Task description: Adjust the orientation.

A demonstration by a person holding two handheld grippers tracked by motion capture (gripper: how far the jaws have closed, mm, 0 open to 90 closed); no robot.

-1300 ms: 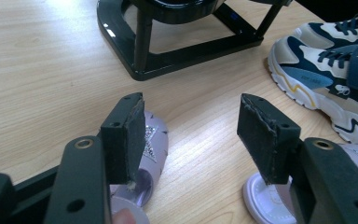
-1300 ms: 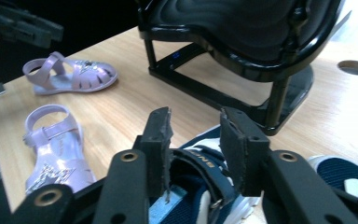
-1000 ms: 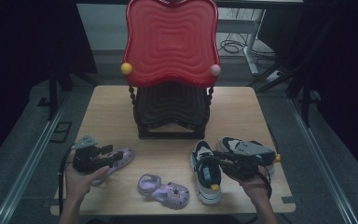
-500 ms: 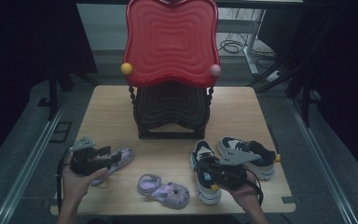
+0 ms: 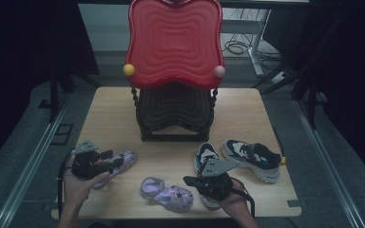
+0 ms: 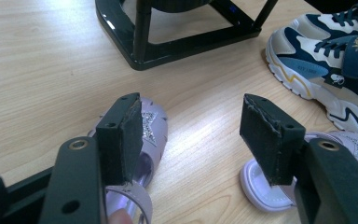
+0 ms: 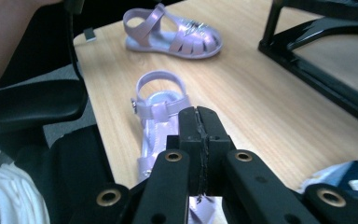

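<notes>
Starting at the left of the high view, my left tongs [image 5: 116,161] stand wide open with nothing pinched between the pads. They rest over the heel end of one purple sandal [image 5: 119,162], whose toe lies just past the left pad in the left gripper view; I judge they are parked there, ready to close on that sandal. Further right, the second purple sandal [image 5: 166,189] lies flat near the front edge of the worktop [image 5: 109,114], toe pointing right, well apart from its mate, so the pair is not yet brought together. My right tongs [image 5: 189,181] hover just beside its toe. Their pads have just closed fully onto each other, with nothing between them (the right gripper view shows the two pads pressed flat together above the sandal's strap [image 7: 161,100]). I take this as lining up on that sandal before a grasp. Under my right hand [image 5: 233,202] sits one sneaker [image 5: 205,159]; the other sneaker [image 5: 252,159] lies to its right. Behind stands the red chair [image 5: 173,42].

Count: two sandals, two sneakers, one chair, two tongs.
</notes>
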